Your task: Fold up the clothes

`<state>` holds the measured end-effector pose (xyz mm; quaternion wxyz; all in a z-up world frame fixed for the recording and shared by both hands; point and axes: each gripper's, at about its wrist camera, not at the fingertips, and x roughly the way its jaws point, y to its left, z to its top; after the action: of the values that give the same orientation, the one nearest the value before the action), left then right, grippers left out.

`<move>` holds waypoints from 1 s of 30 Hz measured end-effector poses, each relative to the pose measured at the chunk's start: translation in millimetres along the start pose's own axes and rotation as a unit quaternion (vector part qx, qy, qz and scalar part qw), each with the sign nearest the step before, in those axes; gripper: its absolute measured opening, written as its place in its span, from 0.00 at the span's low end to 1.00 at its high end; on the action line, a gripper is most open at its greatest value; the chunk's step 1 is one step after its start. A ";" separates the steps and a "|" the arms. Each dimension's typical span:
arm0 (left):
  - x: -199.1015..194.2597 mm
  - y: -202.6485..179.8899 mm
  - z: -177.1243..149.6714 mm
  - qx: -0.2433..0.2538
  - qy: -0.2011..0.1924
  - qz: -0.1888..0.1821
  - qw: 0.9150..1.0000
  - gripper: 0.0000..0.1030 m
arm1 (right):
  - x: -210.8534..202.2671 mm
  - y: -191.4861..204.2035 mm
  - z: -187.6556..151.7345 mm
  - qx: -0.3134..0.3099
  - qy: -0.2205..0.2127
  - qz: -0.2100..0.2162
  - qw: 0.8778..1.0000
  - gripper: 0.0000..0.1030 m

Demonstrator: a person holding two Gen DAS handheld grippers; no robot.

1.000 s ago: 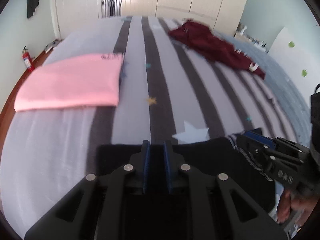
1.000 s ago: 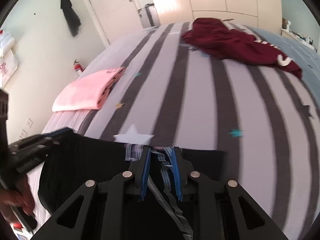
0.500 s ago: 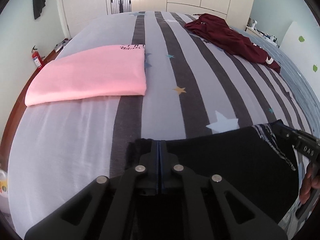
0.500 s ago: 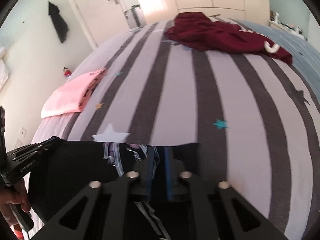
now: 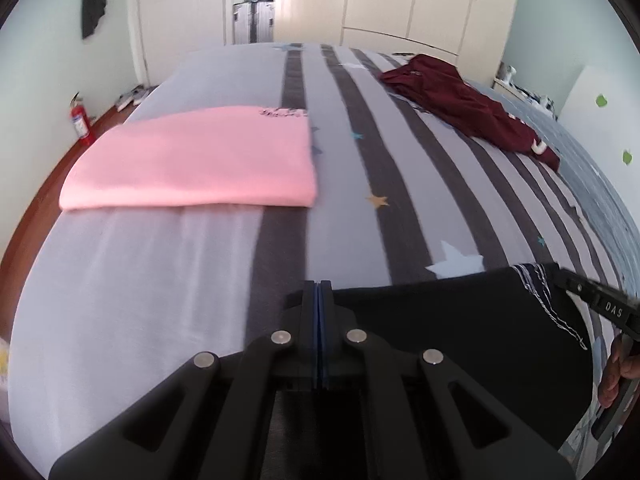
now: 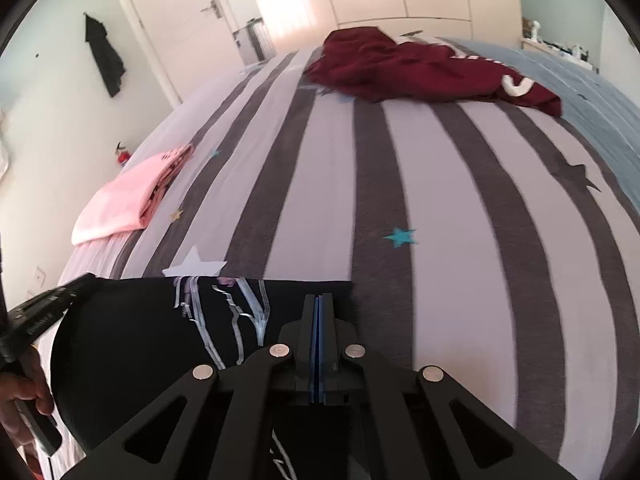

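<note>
A black garment (image 5: 460,320) with pale printed lines hangs stretched between my two grippers above the near edge of the striped bed (image 5: 360,152). My left gripper (image 5: 319,292) is shut on its left top corner. My right gripper (image 6: 319,304) is shut on its right top corner (image 6: 304,292). The right gripper also shows at the right edge of the left wrist view (image 5: 592,300), and the left gripper at the left edge of the right wrist view (image 6: 44,308). The garment's lower part is hidden behind the gripper bodies.
A folded pink garment (image 5: 192,164) lies on the bed's left side, also in the right wrist view (image 6: 124,204). A crumpled maroon garment (image 5: 468,108) lies at the far right (image 6: 420,68). A red fire extinguisher (image 5: 80,122) stands on the floor at left. Wardrobes and a door line the far wall.
Both grippers closed on the black garment's top edge, then lifted and drew apart, stretching it flat between them. The view has moved forward over the bed.
</note>
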<state>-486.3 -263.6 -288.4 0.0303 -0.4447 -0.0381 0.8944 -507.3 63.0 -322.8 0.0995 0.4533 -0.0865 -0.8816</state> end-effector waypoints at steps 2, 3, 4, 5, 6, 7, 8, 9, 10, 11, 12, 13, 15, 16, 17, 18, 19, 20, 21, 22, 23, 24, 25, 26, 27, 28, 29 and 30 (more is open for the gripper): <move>6.1 5.8 -3.5 -0.005 0.010 -0.001 1.000 0.02 | 2.6 -7.4 -5.0 0.011 0.004 -0.002 1.000 0.00; 7.2 6.6 -6.3 -0.001 0.009 -0.001 1.000 0.02 | 3.2 -9.1 -7.5 0.011 0.005 -0.005 1.000 0.01; 7.5 7.8 -8.0 0.001 0.008 -0.002 1.000 0.02 | 2.2 -10.9 -8.7 0.013 0.005 -0.007 1.000 0.06; 4.9 10.5 -6.0 -0.010 0.007 -0.003 1.000 0.03 | 1.4 -13.6 -7.7 0.017 0.005 -0.010 1.000 0.13; 1.5 13.5 -4.0 -0.020 0.006 -0.002 1.000 0.04 | -1.0 -16.4 -5.9 0.021 0.005 -0.017 1.000 0.15; -5.0 17.6 -1.8 -0.029 0.000 0.009 1.000 0.04 | -5.9 -18.8 -3.8 0.023 0.001 -0.023 0.999 0.15; -12.1 20.8 -0.2 -0.036 -0.005 0.016 0.999 0.04 | -11.5 -20.7 -2.5 0.026 -0.003 -0.029 0.999 0.15; -21.4 21.0 -0.8 -0.039 -0.013 0.010 0.999 0.04 | -18.3 -20.5 -2.6 0.025 -0.006 -0.031 0.999 0.15; -30.6 21.2 -1.3 -0.041 -0.020 0.004 0.999 0.04 | -23.9 -17.8 -1.1 0.019 -0.010 -0.030 0.999 0.15; -39.9 21.4 -1.8 -0.044 -0.027 -0.002 0.999 0.04 | -29.2 -14.0 -0.3 0.013 -0.014 -0.027 0.999 0.15; -48.9 19.6 -2.9 -0.043 -0.033 -0.011 0.998 0.04 | -33.9 -7.4 -1.1 0.008 -0.015 -0.018 1.000 0.15; -56.9 10.5 -6.1 -0.032 -0.036 -0.026 0.998 0.04 | -38.5 -0.7 -1.9 0.002 -0.017 -0.009 1.000 0.15; -70.3 -9.0 -14.4 -0.012 -0.039 -0.055 0.998 0.04 | -48.9 18.9 -7.3 -0.013 -0.019 0.016 1.000 0.15; -76.6 -17.8 -20.3 -0.004 -0.039 -0.069 0.997 0.04 | -53.5 30.9 -11.9 -0.021 -0.019 0.032 0.999 0.15; -82.9 -23.1 -29.2 0.000 -0.039 -0.079 0.996 0.04 | -56.6 41.2 -16.4 -0.027 -0.018 0.044 0.998 0.15; -82.3 -33.3 -34.2 0.006 -0.036 -0.087 0.996 0.04 | -59.8 52.4 -21.6 -0.035 -0.017 0.057 0.998 0.15; -75.3 -44.8 -35.5 0.009 -0.031 -0.095 0.995 0.04 | -62.2 64.8 -28.3 -0.043 -0.017 0.071 0.996 0.15; -70.6 -51.0 -38.7 0.003 -0.024 -0.104 0.994 0.04 | -63.1 74.2 -34.6 -0.049 -0.016 0.082 0.995 0.15; -68.2 -53.3 -43.9 -0.004 -0.018 -0.111 0.994 0.04 | -63.2 82.3 -40.4 -0.053 -0.015 0.092 0.994 0.15; -64.7 -55.8 -49.0 -0.006 -0.015 -0.115 0.993 0.04 | -61.4 86.8 -45.1 -0.056 -0.011 0.098 0.994 0.15; -59.1 -58.0 -53.3 -0.002 -0.011 -0.110 0.994 0.04 | -59.5 91.2 -49.8 -0.058 -0.007 0.103 0.993 0.15; -54.3 -59.7 -58.2 0.000 -0.007 -0.105 0.994 0.04 | -57.2 94.7 -54.7 -0.059 -0.003 0.108 0.992 0.15; -52.4 -59.4 -65.2 0.000 -0.002 -0.103 0.995 0.04 | -54.0 95.3 -60.5 -0.058 0.003 0.107 0.992 0.15; -50.3 -59.1 -71.3 0.000 0.002 -0.100 0.995 0.04 | -50.0 94.9 -66.2 -0.056 0.010 0.107 0.993 0.15; -47.6 -58.5 -74.0 0.001 0.005 -0.099 0.995 0.04 | -44.1 91.6 -71.9 -0.051 0.019 0.104 0.993 0.15; -45.0 -58.0 -76.8 0.001 0.008 -0.098 0.995 0.04 | -38.2 88.4 -77.7 -0.046 0.028 0.102 0.993 0.15; -42.3 -57.4 -79.5 0.002 0.011 -0.097 0.995 0.03 | -33.0 85.2 -82.5 -0.041 0.036 0.100 0.993 0.13; -41.5 -56.4 -81.6 0.003 0.013 -0.095 0.995 0.02 | -30.5 82.1 -84.7 -0.036 0.039 0.101 0.994 0.12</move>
<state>-395.1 -207.8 -299.2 0.1169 -0.4501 -0.0774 0.8819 -412.8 -13.8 -327.7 0.2072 0.4722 -0.0960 -0.8514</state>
